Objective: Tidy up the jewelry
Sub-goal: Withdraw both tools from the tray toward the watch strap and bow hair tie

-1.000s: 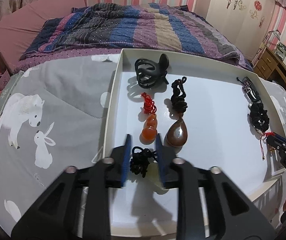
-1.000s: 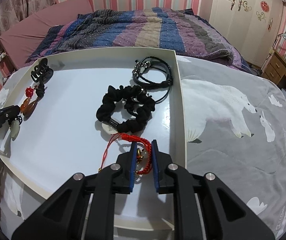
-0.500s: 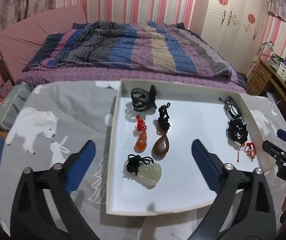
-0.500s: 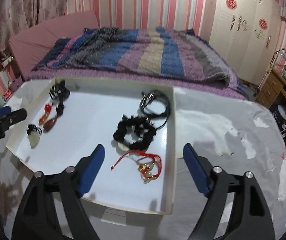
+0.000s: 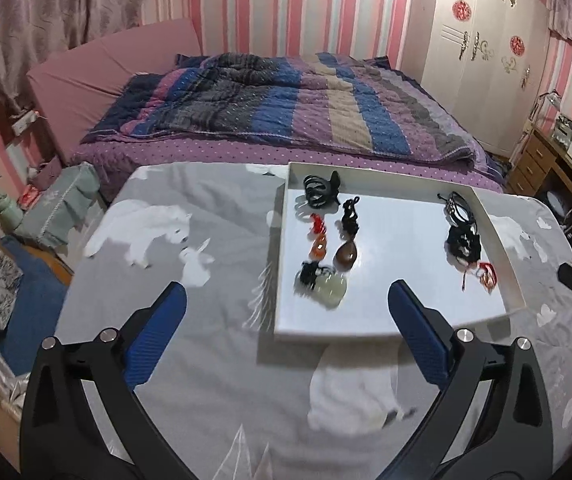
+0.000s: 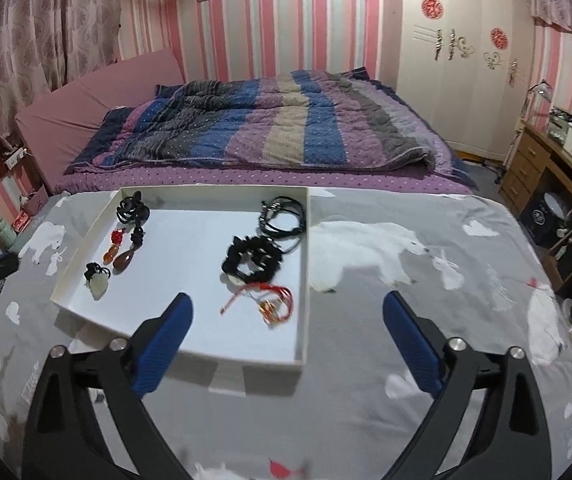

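Note:
A white tray [image 5: 397, 236] [image 6: 190, 248] lies on the grey cloth. Down its left side sit a black hair claw [image 5: 319, 190], an orange gourd pendant [image 5: 318, 246], a brown teardrop pendant [image 5: 345, 255] and a pale jade pendant [image 5: 327, 286] [image 6: 98, 282]. On its right side are a black cord bracelet [image 6: 284, 216], a black scrunchie [image 6: 252, 260] and a red string bracelet [image 6: 274, 300] [image 5: 485, 272]. My left gripper [image 5: 286, 292] and right gripper [image 6: 287, 299] hover above the tray's near edge. Both sets of jaws are opening wide, with nothing between them.
The table wears a grey cloth with white polar bears [image 6: 365, 248]. Behind it stands a bed with a striped quilt [image 5: 286, 108]. A white wardrobe [image 6: 477, 60] and a wooden desk [image 6: 541, 168] are at the right. Curtains hang at the left.
The left gripper let go of the jade pendant's cord and the right of the red string bracelet. Both opened wide and drew back and up from the tray.

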`<action>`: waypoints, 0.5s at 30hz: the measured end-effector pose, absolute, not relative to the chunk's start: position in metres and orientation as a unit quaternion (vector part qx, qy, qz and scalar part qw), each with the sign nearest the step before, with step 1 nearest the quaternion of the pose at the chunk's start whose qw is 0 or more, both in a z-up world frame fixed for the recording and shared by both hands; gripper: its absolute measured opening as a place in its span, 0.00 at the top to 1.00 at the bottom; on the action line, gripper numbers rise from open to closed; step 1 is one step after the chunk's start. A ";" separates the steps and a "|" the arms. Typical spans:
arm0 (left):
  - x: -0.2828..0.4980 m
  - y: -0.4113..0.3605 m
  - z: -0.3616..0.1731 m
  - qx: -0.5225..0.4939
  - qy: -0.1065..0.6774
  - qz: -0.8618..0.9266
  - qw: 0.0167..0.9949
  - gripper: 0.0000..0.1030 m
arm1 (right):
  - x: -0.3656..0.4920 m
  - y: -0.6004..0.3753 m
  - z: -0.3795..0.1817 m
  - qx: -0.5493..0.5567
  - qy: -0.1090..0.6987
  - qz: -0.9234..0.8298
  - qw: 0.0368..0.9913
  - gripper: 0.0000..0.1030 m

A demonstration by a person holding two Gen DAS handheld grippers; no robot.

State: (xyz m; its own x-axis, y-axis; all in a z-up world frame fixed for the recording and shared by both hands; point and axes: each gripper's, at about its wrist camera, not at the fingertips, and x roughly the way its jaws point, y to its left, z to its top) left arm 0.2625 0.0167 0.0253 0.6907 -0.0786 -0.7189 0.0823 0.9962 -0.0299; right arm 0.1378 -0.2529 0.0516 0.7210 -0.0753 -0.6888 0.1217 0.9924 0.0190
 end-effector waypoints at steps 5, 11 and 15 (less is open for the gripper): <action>0.227 0.025 0.014 -0.008 0.404 -0.043 0.914 0.03 | 0.089 -0.256 0.047 0.019 0.367 -0.075 0.927 0.02; 0.184 0.030 -0.003 0.003 0.409 -0.027 0.912 0.03 | 0.044 -0.253 0.029 -0.034 0.380 -0.112 0.918 0.02; 0.151 0.028 -0.005 0.004 0.403 -0.040 0.914 0.03 | 0.011 -0.253 0.024 -0.030 0.369 -0.113 0.922 0.02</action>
